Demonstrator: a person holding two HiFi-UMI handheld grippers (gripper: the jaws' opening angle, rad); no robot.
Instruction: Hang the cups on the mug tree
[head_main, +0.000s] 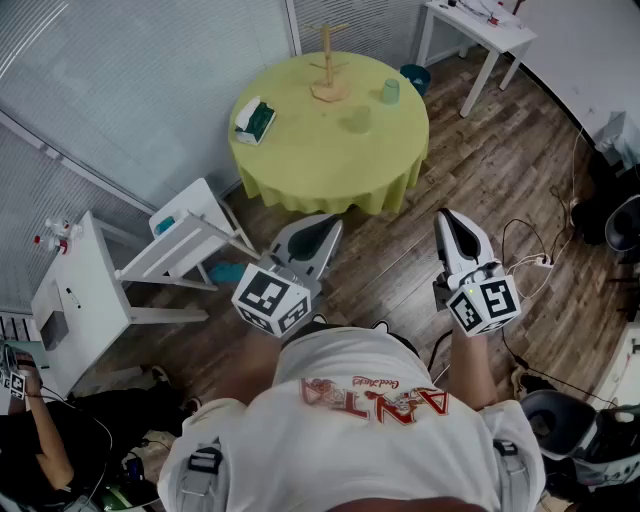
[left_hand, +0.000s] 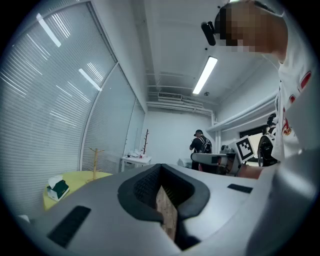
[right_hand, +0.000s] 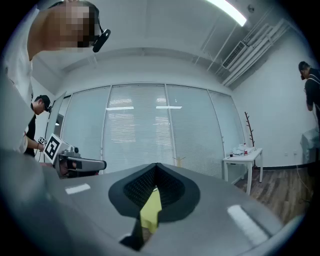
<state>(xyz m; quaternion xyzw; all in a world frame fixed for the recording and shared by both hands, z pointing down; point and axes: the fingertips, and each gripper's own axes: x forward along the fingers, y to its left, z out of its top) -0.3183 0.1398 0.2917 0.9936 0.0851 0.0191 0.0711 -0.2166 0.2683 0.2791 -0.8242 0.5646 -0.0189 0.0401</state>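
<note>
The wooden mug tree (head_main: 329, 62) stands near the far side of a round table with a yellow-green cloth (head_main: 310, 165). A green cup (head_main: 390, 91) sits on the cloth to its right. I hold both grippers close to my body, well short of the table. My left gripper (head_main: 318, 232) and my right gripper (head_main: 455, 225) are both shut with nothing in them. In the left gripper view the shut jaws of the left gripper (left_hand: 161, 170) fill the foreground, with the mug tree (left_hand: 95, 162) small at the left. Only its top, the mug tree (right_hand: 178, 161), rises over the right gripper (right_hand: 156, 170).
A tissue box (head_main: 254, 120) lies on the table's left side. A white folding stand (head_main: 185, 245) and a white side table (head_main: 75, 300) are at the left. A white desk (head_main: 480, 25), a teal bin (head_main: 415, 75) and floor cables (head_main: 530, 255) are at the right. Another person (left_hand: 202, 145) stands in the background.
</note>
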